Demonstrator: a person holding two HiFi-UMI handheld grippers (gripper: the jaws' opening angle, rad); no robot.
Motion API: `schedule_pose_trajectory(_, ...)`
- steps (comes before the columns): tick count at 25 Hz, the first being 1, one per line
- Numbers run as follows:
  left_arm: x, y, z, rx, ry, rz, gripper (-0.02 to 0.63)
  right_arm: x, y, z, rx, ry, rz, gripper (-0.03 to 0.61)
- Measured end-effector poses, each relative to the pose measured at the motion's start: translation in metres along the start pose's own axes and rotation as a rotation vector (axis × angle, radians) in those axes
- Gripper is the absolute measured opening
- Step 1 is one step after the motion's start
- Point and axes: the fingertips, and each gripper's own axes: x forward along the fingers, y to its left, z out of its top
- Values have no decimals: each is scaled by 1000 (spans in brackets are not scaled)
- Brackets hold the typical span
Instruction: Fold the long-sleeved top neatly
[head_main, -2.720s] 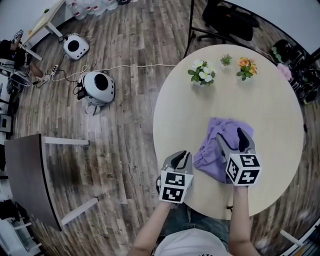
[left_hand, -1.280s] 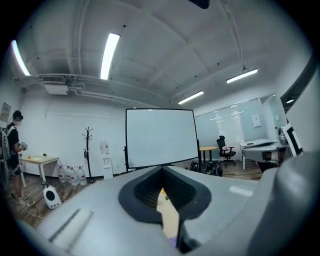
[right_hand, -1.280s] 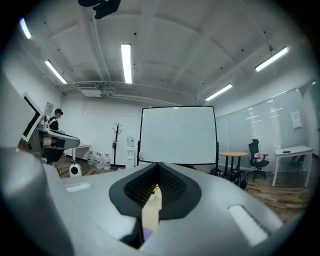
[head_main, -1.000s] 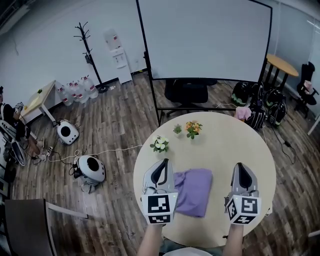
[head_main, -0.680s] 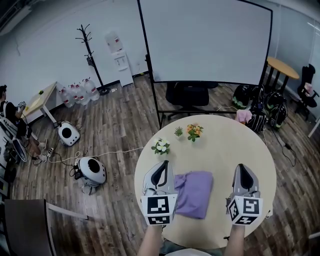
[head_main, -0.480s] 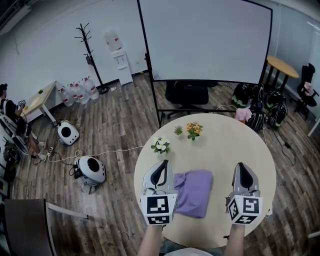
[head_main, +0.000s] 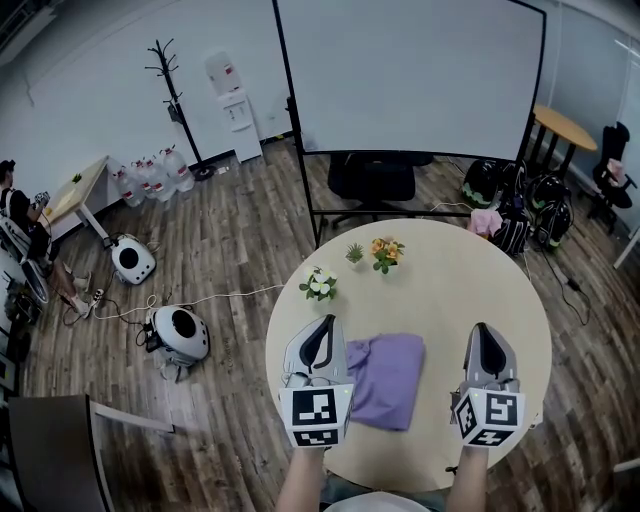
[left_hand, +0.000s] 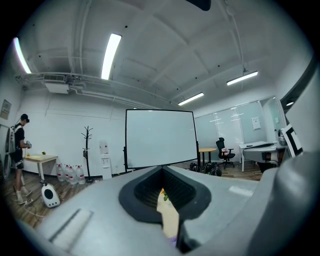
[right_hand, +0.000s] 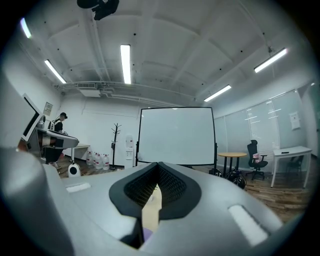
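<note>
purple long-sleeved top (head_main: 388, 378) lay folded, seemingly done | my left tongs (head_main: 324, 330), right tongs (head_main: 484, 333) were closed, empty | next: maybe smooth edges

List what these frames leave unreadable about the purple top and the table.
Top: left edge partly hidden behind the left gripper, head view; both gripper views show only a purple sliver between the jaws.
Sleeves: none visible, head view; folded under or inside, cannot tell.
Table: near rim covered by the left gripper and right gripper, head view.
</note>
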Motion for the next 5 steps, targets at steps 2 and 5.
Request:
schedule_pose_trajectory(2,2,1,0,2,0,-1,3,0,-2,-1,-1,0,-5,23)
schedule_pose_trajectory(5,3,1,-2,2,0,0,3,1,-5,-2,-3,0,-9,23)
